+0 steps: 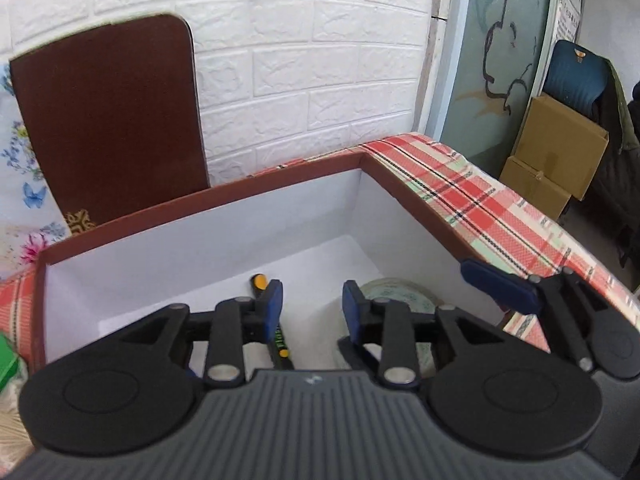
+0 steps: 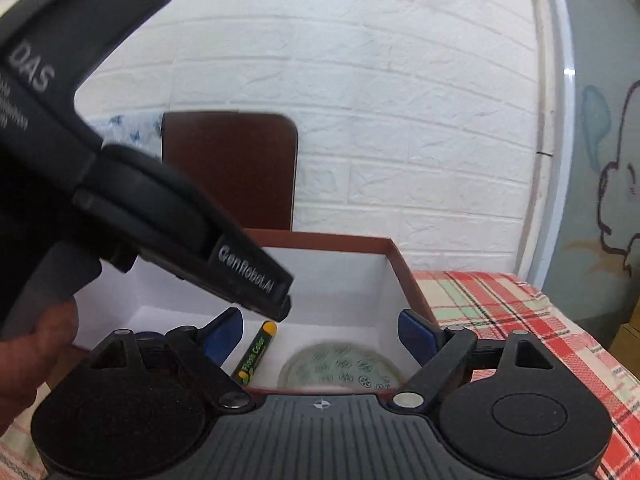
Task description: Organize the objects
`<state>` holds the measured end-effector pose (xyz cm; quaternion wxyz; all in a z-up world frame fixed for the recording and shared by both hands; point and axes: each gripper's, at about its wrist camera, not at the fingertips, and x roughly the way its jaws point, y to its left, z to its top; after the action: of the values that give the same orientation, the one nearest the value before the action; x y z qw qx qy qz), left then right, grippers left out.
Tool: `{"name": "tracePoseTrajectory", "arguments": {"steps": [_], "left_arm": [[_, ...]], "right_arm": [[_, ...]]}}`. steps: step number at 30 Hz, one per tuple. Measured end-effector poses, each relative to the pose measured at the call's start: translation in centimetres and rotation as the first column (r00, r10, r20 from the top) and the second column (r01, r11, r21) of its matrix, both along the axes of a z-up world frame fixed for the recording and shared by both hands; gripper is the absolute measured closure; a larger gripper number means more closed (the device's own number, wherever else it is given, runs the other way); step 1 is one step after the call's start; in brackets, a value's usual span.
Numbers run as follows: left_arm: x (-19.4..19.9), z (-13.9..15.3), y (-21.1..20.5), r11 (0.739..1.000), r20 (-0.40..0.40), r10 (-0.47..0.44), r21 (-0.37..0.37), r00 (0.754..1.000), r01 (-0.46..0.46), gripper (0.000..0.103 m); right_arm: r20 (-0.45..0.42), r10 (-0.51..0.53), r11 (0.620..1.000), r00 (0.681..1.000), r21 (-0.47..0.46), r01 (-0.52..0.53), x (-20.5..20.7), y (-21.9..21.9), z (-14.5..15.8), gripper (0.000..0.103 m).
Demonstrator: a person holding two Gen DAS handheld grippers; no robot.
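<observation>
Here, the plaid cloth (image 1: 472,200) covers the table and runs off toward four o'clock in the left wrist view. On it stands the open box (image 1: 304,178), brown outside and white inside, filling the middle of both views. Behind the box, at ten o'clock, the brown lid (image 1: 108,120) leans upright against the white brick wall (image 1: 304,60). At three o'clock, past the table's edge, cardboard cartons (image 1: 556,148) are stacked. The left gripper (image 1: 313,308) hangs over the box, its blue pads a modest gap apart with nothing pinched between them. The right gripper (image 2: 320,336) has its jaws spread wide and empty, over the near rim. On the box floor lie a roll of tape (image 2: 340,368), at five o'clock from the box's centre, and just beside it, at its nine o'clock, a green pen with an orange cap (image 2: 258,354).
</observation>
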<state>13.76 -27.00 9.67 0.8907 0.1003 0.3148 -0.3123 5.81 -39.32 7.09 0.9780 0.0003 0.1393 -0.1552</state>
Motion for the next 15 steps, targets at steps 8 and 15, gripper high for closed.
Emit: {"name": "tracePoseTrajectory", "arguments": {"steps": [8,15], "left_arm": [[-4.4,1.3,3.0,1.000,0.030,0.003,-0.005,1.000,-0.002,0.063],[-7.3,0.9,5.8,0.999,0.036,0.035,0.009,0.999,-0.035,0.060]], "right_arm": [[0.055,-0.040,0.996,0.998,0.079,0.035,-5.5,3.3,0.1,0.020],[-0.014,-0.016,0.986,1.000,0.163,0.018,-7.5,6.0,-1.3,0.020]]}}
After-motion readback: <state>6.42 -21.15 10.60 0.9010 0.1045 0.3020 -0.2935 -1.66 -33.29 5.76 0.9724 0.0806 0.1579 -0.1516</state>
